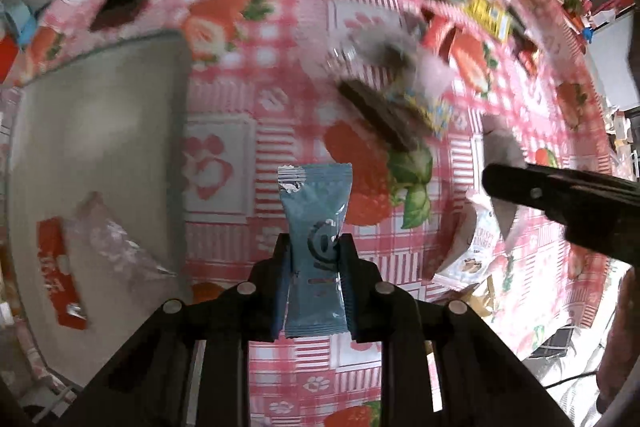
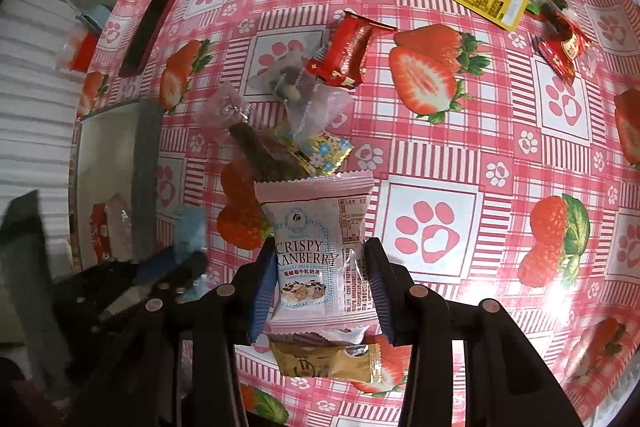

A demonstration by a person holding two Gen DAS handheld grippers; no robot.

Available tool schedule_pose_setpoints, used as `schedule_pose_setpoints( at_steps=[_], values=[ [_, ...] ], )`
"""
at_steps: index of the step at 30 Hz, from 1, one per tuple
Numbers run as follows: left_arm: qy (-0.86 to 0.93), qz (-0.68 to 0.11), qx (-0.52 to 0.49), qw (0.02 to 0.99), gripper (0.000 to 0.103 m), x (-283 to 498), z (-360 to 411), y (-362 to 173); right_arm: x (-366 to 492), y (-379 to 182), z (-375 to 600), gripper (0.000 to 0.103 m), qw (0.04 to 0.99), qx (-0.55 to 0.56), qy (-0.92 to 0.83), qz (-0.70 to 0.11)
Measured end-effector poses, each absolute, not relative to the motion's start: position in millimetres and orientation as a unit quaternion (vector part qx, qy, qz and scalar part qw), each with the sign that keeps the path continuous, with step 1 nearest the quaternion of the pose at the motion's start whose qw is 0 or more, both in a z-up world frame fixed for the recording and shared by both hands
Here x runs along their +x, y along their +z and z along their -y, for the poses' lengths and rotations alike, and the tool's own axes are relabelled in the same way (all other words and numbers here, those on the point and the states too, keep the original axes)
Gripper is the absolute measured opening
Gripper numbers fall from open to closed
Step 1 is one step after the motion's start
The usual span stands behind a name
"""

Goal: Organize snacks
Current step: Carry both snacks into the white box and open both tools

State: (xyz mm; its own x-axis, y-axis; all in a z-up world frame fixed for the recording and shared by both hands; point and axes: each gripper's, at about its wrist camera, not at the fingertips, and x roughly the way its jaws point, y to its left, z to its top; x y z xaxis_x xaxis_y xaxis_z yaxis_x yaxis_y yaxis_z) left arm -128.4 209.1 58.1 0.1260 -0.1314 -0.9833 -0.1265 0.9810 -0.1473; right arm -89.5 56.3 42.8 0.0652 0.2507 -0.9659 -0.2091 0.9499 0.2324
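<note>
Blue foil is sitting clamped in your left gripper (image 1: pixel 315 247): the blue snack packet (image 1: pixel 316 227) is hanging above the strawberry tablecloth (image 1: pixel 280 75), near the grey tray (image 1: pixel 100 131). Your right gripper (image 2: pixel 320 267) is pinching the pink cranberry packet (image 2: pixel 316 247) over a gold packet (image 2: pixel 324 363), with loose snacks lying beyond.

Motion-blurred snack pile (image 1: pixel 400 99); gold packet (image 2: pixel 324 363) partly hidden.

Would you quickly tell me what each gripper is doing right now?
Left gripper: closed on the blue snack packet.
Right gripper: closed on the cranberry crisp packet.
</note>
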Motion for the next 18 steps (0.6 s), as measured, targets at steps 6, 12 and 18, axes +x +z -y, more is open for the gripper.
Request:
schedule_pose_setpoints(
  at_steps=[6,12,18],
  values=[
    [0.021,-0.641,-0.108,0.759,0.025,-137,-243,83,-90,48,-79,0.045,0.728,0.012,0.177,-0.662],
    [0.070,-0.618,-0.127,0.773,0.025,-136,-284,91,-88,57,-122,0.045,0.728,-0.006,0.211,-0.652],
    [0.114,-0.607,-0.134,0.775,0.025,-137,-324,88,-84,62,-173,0.045,0.721,-0.011,0.248,-0.647]
  ],
)
